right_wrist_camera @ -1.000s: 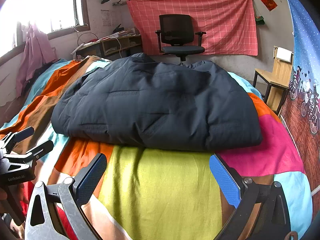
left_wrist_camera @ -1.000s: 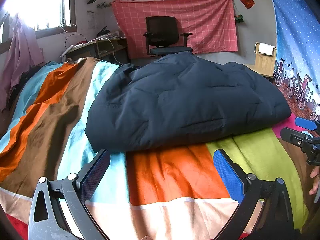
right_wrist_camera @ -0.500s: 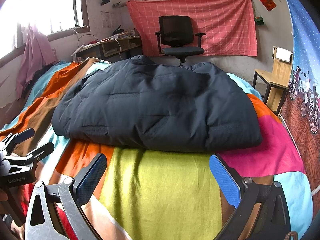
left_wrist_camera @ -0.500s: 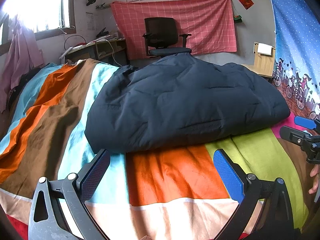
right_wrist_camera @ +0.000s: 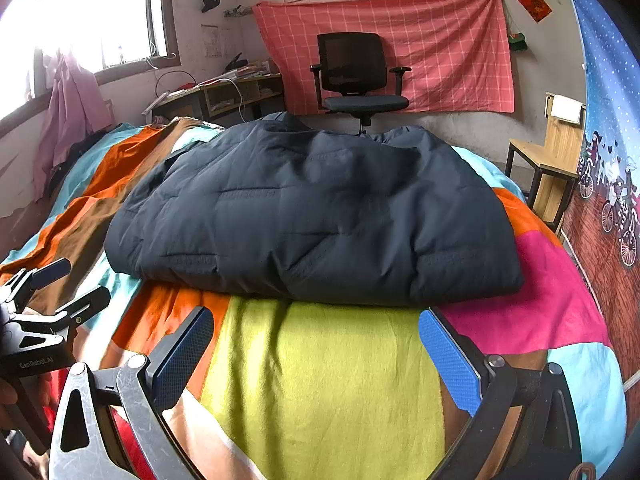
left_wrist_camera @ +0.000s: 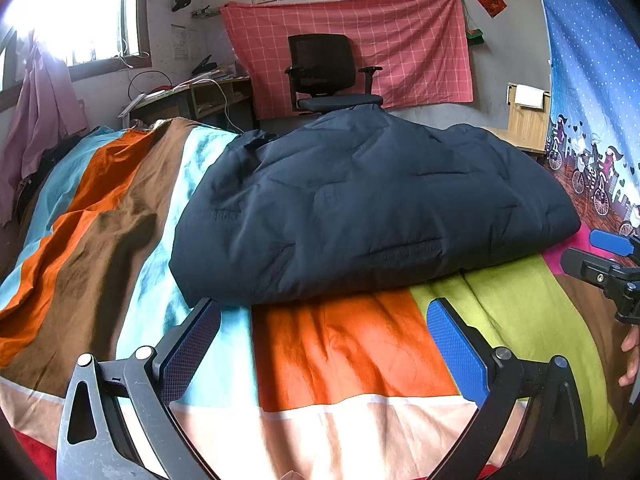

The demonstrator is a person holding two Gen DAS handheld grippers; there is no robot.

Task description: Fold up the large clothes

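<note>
A dark navy padded jacket (left_wrist_camera: pixel 360 208) lies folded in a thick bundle on a bed with a many-coloured striped cover (left_wrist_camera: pixel 332 356). The right wrist view shows the same jacket (right_wrist_camera: pixel 316 216) ahead on the cover (right_wrist_camera: pixel 320 380). My left gripper (left_wrist_camera: pixel 322 320) hovers open just short of the jacket's near edge, nothing between its blue pads. My right gripper (right_wrist_camera: pixel 316 330) is also open and empty, close to the near fold. Each gripper appears at the edge of the other's view: the right one (left_wrist_camera: pixel 612 264) and the left one (right_wrist_camera: pixel 52 300).
A black office chair (right_wrist_camera: pixel 356 80) stands beyond the bed before a red checked cloth (right_wrist_camera: pixel 400 48) on the wall. A cluttered desk (right_wrist_camera: pixel 216 96) sits at the back left, a wooden chair (right_wrist_camera: pixel 548 160) at the right. A person's hand (left_wrist_camera: pixel 630 356) shows at the right edge.
Both grippers have crept slightly closer to the jacket's near edge. The jacket itself has not moved, and both grippers stay open.
</note>
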